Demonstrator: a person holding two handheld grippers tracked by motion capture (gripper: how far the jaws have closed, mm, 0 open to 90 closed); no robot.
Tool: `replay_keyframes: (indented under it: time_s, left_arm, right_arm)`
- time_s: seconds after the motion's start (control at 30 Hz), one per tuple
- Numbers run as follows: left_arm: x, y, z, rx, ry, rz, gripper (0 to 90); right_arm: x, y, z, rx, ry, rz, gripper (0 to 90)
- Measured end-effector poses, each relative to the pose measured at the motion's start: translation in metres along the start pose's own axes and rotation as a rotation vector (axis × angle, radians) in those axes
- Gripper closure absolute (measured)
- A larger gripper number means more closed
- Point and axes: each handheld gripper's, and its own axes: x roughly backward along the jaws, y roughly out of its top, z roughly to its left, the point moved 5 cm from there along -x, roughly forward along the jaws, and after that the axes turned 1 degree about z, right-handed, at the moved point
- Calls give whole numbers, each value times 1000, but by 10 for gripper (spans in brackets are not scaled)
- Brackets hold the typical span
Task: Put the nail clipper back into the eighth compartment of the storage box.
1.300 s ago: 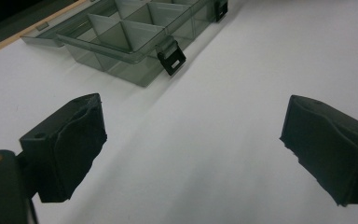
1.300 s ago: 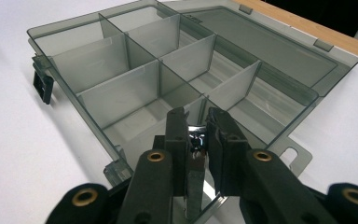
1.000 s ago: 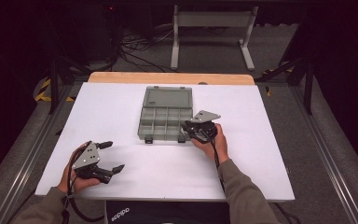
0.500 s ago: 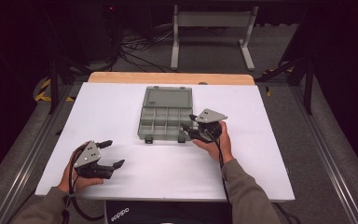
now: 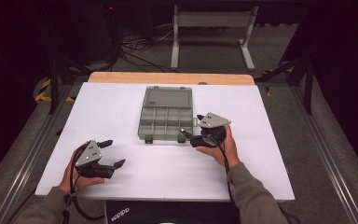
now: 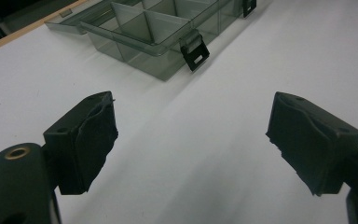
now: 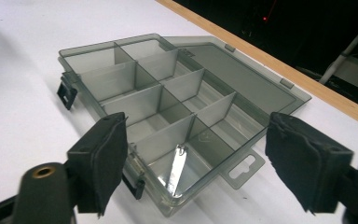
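Two sets of jaws wide and empty, right gripper just opening above small metal nail clipper dropped into near compartment of smoky transparent plastic organiser box, left gripper idle: placing apparently done.

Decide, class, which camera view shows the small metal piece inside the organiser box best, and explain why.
The right gripper view: the metal piece lies close and sharp in a near compartment of the box. The high view shows the box too small to make the piece out; the left gripper view shows the box, not that piece.
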Motion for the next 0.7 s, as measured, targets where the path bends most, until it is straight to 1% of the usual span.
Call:
replay_keyframes:
  time_s: [0.03,0.07,0.13,0.23,0.4,0.43,0.5,0.57,0.63,0.67,0.7]
  left_arm:
    - [0,0,0,0,0,0,160]
    - [-1,1,1,-8,1,0,159]
    - [-3,3,3,-8,3,0,159]
    - [-5,5,6,-8,4,-5,146]
    - [-12,16,12,-27,21,-19,115]
    - [-12,16,12,-27,21,-19,110]
    - [-16,20,16,-25,19,-28,110]
    - [-21,23,21,-22,13,-28,109]
    - [-22,24,23,-23,12,-31,109]
    - [-24,26,27,-32,12,-46,110]
    - [-26,28,29,-35,23,-54,115]
  right_arm:
    - [0,0,0,0,0,0,208]
    - [4,-1,1,-8,5,-13,177]
    - [5,-2,1,-9,6,-12,170]
    - [9,-5,2,-8,8,-4,134]
    - [17,-9,0,-12,13,-6,115]
    - [17,-9,0,-12,13,-6,115]
    - [22,-12,-5,-13,-1,3,108]
    - [24,-13,-7,-19,-8,2,106]
    - [25,-14,-8,-22,-9,0,105]
    - [27,-14,-10,-27,-20,-11,108]
    - [28,-14,-11,-23,-26,-12,120]
